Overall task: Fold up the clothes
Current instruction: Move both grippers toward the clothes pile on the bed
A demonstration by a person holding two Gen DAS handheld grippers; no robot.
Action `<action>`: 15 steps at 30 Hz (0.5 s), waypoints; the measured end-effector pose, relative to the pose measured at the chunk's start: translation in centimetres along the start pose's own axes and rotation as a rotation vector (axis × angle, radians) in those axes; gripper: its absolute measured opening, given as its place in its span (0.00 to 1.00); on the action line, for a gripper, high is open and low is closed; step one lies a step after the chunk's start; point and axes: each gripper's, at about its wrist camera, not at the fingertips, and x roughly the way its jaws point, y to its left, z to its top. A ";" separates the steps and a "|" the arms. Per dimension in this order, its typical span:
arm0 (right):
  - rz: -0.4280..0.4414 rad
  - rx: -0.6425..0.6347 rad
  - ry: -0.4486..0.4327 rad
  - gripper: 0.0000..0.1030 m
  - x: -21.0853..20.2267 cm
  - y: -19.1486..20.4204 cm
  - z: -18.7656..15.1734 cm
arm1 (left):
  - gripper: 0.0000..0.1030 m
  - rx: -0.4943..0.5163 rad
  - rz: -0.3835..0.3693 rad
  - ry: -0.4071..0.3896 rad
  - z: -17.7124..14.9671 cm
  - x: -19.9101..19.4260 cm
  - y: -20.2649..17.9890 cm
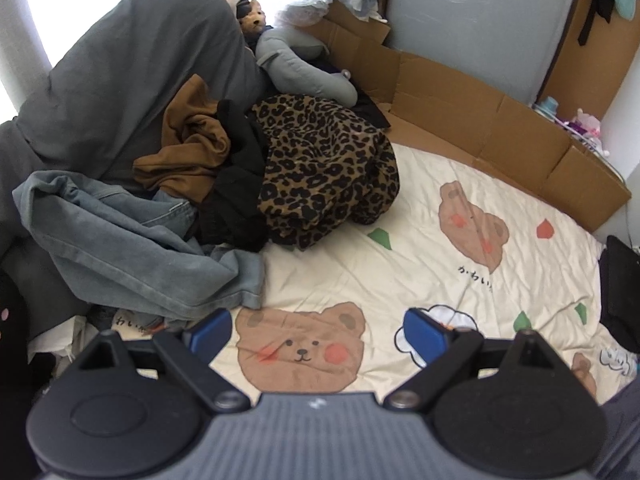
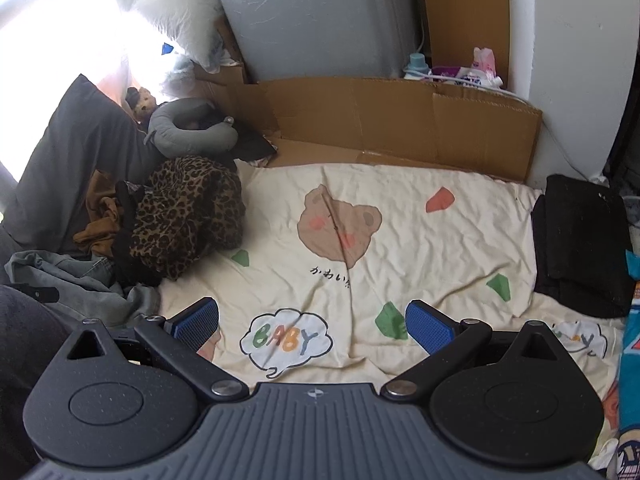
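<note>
Done: one folded black garment lay at right edge.
Left: crumpled pile, upper left.
Left gripper: wide open, empty.
Right gripper: wide open, empty.

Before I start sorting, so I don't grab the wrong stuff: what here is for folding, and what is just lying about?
For folding: jeans, brown top, leopard garment, black garment; black folded pile looks done.

Lying about: neck pillow, teddy, cardboard, grey pillow, bottle.

a home bedroom: bear-print bedsheet, heaped clothes, plush bear.
</note>
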 end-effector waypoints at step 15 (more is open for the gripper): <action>-0.034 0.020 -0.038 1.00 2.1 -0.8 1.1 | 0.88 0.001 -0.012 -0.005 1.6 2.8 1.2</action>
